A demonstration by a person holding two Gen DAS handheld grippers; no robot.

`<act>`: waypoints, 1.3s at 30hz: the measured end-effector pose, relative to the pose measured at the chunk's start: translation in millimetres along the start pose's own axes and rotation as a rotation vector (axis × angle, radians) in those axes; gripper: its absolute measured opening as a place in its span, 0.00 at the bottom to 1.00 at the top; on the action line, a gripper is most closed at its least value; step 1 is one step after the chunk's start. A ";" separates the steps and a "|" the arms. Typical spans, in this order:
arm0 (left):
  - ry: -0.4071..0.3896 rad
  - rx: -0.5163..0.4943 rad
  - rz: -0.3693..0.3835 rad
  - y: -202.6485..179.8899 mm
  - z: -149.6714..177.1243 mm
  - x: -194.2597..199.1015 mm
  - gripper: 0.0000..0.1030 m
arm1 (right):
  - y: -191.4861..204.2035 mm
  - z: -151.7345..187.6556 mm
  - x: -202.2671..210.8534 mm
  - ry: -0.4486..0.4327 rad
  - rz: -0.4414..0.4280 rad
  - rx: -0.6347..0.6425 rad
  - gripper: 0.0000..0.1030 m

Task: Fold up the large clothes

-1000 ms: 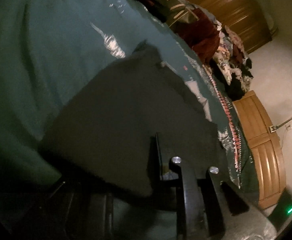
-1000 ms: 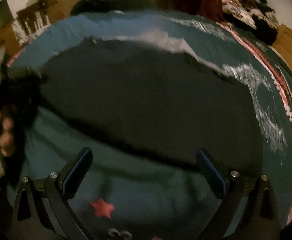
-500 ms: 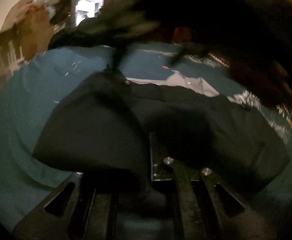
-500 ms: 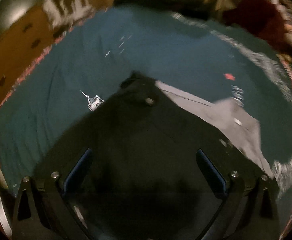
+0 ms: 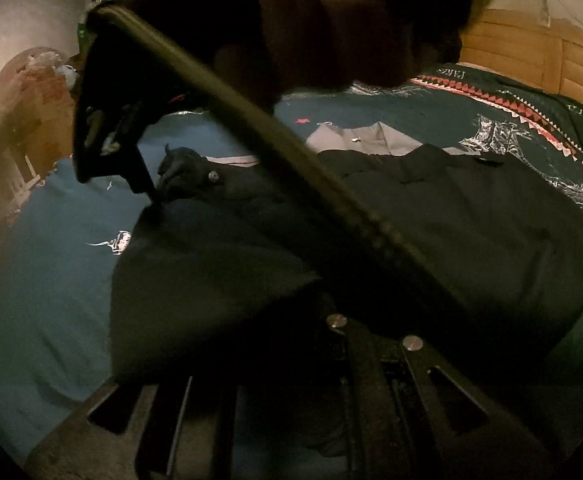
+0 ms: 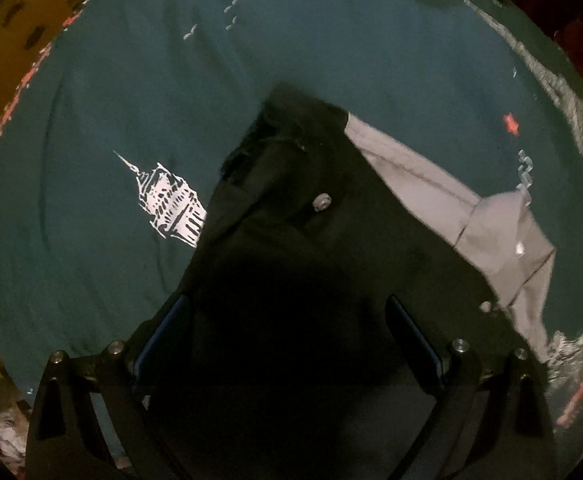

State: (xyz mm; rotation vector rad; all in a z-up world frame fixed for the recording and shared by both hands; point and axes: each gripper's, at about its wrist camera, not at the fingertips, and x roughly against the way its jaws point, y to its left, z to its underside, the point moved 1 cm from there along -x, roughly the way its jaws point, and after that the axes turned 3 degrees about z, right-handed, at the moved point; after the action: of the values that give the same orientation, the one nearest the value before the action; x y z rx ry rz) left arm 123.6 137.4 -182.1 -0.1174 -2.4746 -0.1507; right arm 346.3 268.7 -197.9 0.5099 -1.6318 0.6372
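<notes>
Black fabric garment w/ grey lining on teal printed bedspread; left gripper clenched on its fold, right gripper spread wide above it.

Left wrist view: dark folded garment on teal printed bedspread; left gripper at 6 o'clock pinches its fabric; right gripper at 10 o'clock, fingertip touching it.
</notes>
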 end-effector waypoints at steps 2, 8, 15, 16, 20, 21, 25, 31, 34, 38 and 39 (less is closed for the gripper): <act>0.003 -0.002 -0.003 -1.7 -0.1 -0.3 0.07 | 4.4 0.8 6.5 -0.005 0.023 0.019 0.95; 0.013 -0.041 -0.015 -16.6 0.9 -7.5 0.07 | 17.2 3.6 17.0 0.000 0.088 0.045 0.95; 0.014 -0.043 -0.014 -18.7 -1.2 -8.5 0.07 | 25.3 19.3 11.6 -0.069 0.382 0.109 0.95; 0.013 -0.045 -0.013 -19.1 -1.3 -8.7 0.07 | 21.9 21.5 13.5 -0.091 0.388 0.099 0.95; 0.013 -0.047 -0.011 -20.1 -1.3 -8.0 0.07 | -7.8 30.7 13.4 -0.137 0.282 -0.016 0.93; 0.012 -0.046 -0.012 -20.1 -1.7 -7.8 0.07 | -14.1 33.3 11.4 -0.132 0.215 -0.049 0.91; 0.013 -0.052 -0.008 -22.7 -4.0 -4.3 0.07 | -39.6 41.6 6.5 -0.147 -0.024 -0.151 0.55; -0.042 -0.097 0.039 -49.9 -19.1 22.7 0.07 | -85.4 92.1 22.1 -0.289 -0.243 -0.253 0.05; -0.080 -0.166 0.123 -88.4 -30.7 37.4 0.07 | -136.3 145.3 44.2 -0.394 -0.318 -0.362 0.04; -0.063 -0.273 0.241 -154.0 -41.4 38.0 0.08 | -208.3 228.9 54.1 -0.454 -0.340 -0.518 0.04; -0.057 -0.303 0.254 -168.4 -40.0 36.3 0.08 | -225.9 248.7 49.6 -0.450 -0.339 -0.552 0.04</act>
State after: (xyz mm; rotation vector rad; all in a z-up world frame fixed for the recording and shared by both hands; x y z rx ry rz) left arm 98.7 -32.9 -141.8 -0.5681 -2.4517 -0.4168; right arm 300.7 -63.9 -146.2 0.5212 -1.9827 -0.2036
